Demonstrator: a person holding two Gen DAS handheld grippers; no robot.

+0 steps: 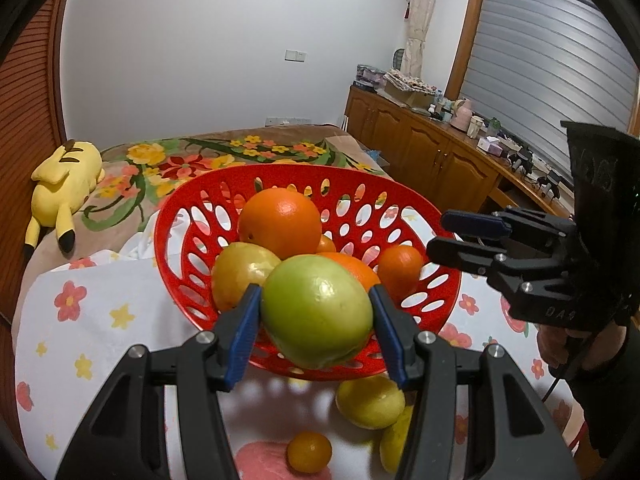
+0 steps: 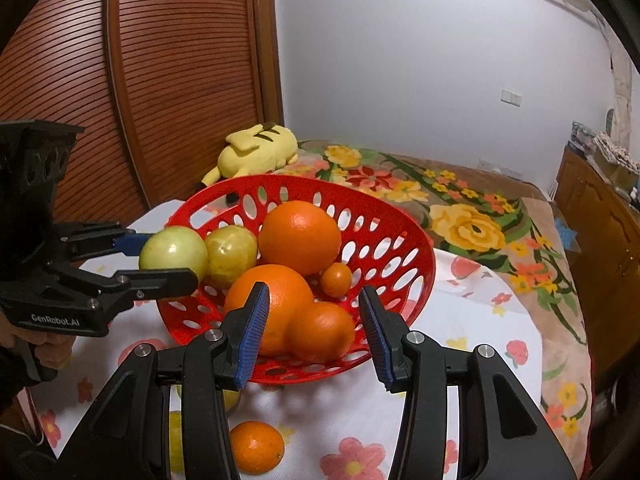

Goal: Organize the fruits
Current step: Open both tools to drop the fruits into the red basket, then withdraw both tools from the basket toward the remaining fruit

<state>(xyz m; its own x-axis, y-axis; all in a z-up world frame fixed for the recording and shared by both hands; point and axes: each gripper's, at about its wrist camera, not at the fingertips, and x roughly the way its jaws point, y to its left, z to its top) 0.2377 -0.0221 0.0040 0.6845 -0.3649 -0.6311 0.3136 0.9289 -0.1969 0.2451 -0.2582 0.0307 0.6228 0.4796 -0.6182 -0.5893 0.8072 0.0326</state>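
Nearest, a small orange (image 2: pixel 257 447) lies on the flowered tablecloth (image 2: pixel 460 312) at six o'clock, outside the red basket (image 2: pixel 404 236). The left gripper (image 1: pixel 316 312) clamps a green fruit (image 1: pixel 318 312) over the basket's near rim. The right gripper (image 2: pixel 312 332) is open, jaws on either side of an orange (image 2: pixel 322 330) without pressing it. Beyond, at twelve o'clock, a large orange (image 2: pixel 300 238) tops the pile. Farthest, a yellow plush toy (image 2: pixel 258 148) lies on the bed.

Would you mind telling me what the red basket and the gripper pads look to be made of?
Red basket: apparently moulded plastic, glossy, with uniform oval cut-outs. Blue pads on the right gripper's fingers: likely rubber or soft plastic, matte, finely ribbed.
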